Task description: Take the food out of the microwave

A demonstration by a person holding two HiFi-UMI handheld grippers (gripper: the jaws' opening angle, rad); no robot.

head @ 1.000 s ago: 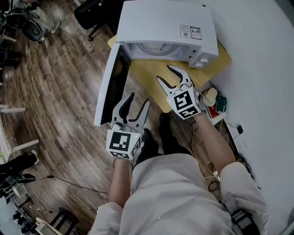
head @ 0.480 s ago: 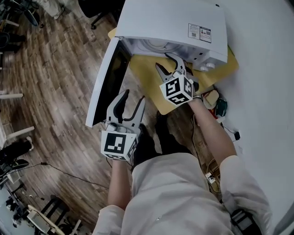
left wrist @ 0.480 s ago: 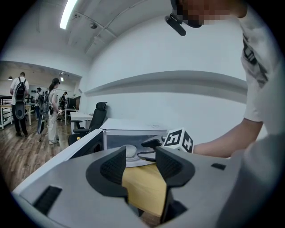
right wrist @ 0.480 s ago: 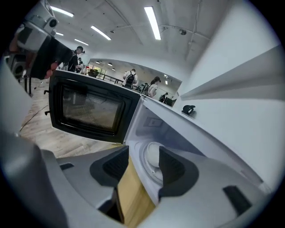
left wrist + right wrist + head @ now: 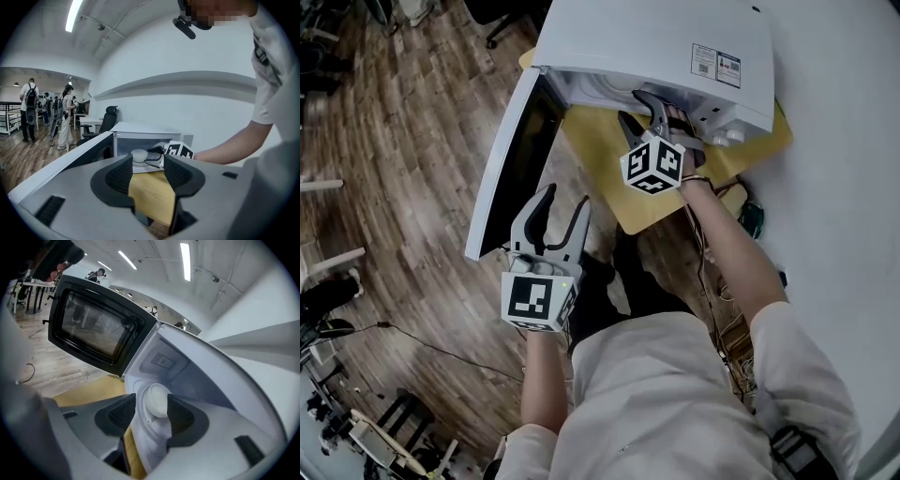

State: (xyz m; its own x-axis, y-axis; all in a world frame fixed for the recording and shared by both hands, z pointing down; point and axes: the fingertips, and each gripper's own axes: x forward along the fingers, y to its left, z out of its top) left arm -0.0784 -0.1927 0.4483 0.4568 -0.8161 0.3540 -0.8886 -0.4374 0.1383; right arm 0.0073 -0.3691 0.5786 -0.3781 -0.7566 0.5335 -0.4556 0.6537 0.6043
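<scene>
**Right gripper at the microwave mouth**

Wood floor [image 5: 403, 141] runs under a yellow surface [image 5: 600, 155] that carries the microwave [image 5: 647, 37]. Its door [image 5: 511, 159] is swung wide. My left gripper [image 5: 566, 197] hangs beside the door, fingers apart and empty. My right gripper [image 5: 634, 106] is at the microwave's mouth. Its fingers are open and frame the white food [image 5: 157, 401] inside without gripping it.

The right gripper [image 5: 630, 105] reaches far forward with its jaws apart. The left gripper [image 5: 566, 195] stays low near the body, jaws apart too.
</scene>
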